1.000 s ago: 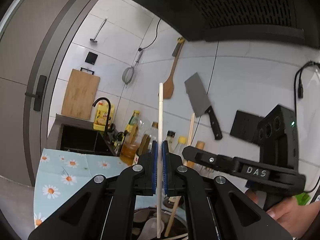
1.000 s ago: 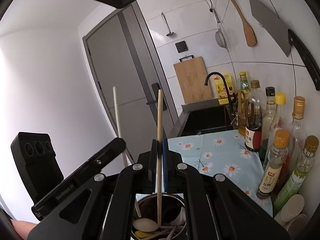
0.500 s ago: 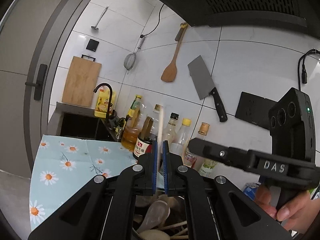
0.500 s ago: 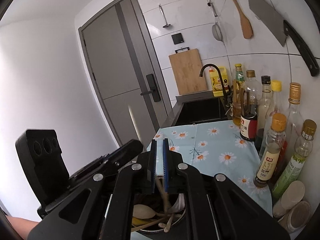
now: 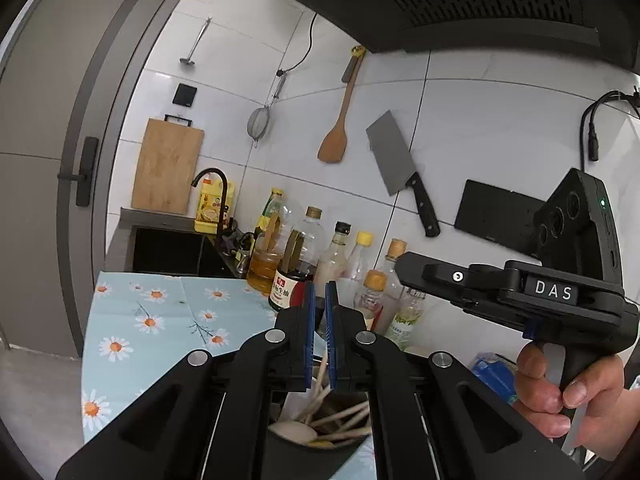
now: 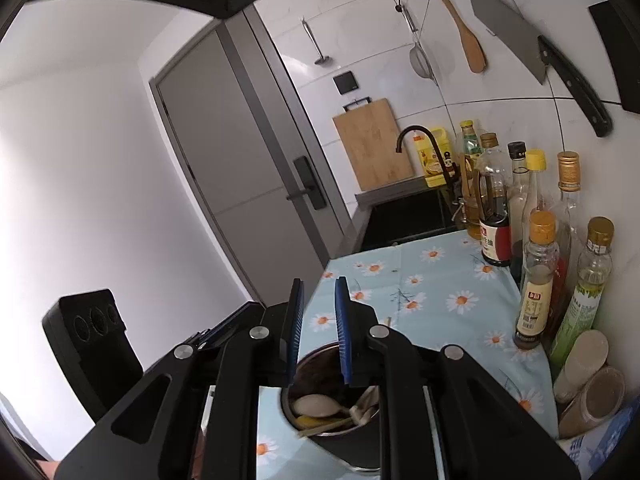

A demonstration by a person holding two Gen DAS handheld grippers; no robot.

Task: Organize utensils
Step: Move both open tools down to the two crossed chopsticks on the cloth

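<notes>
Both chopsticks [image 5: 344, 416] dropped into pot [image 6: 320, 360]; right gripper [image 6: 319, 320] opening.

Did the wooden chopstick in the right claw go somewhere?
Yes. It stood clamped upright against the grey door; now it has dropped down into the utensil holder. The right claw has just been opening, with nothing between its pads.

Pale spoons [image 6: 318, 404] and wooden chopsticks [image 5: 340, 418] lie jumbled inside the dark pot [image 6: 352, 450].
</notes>
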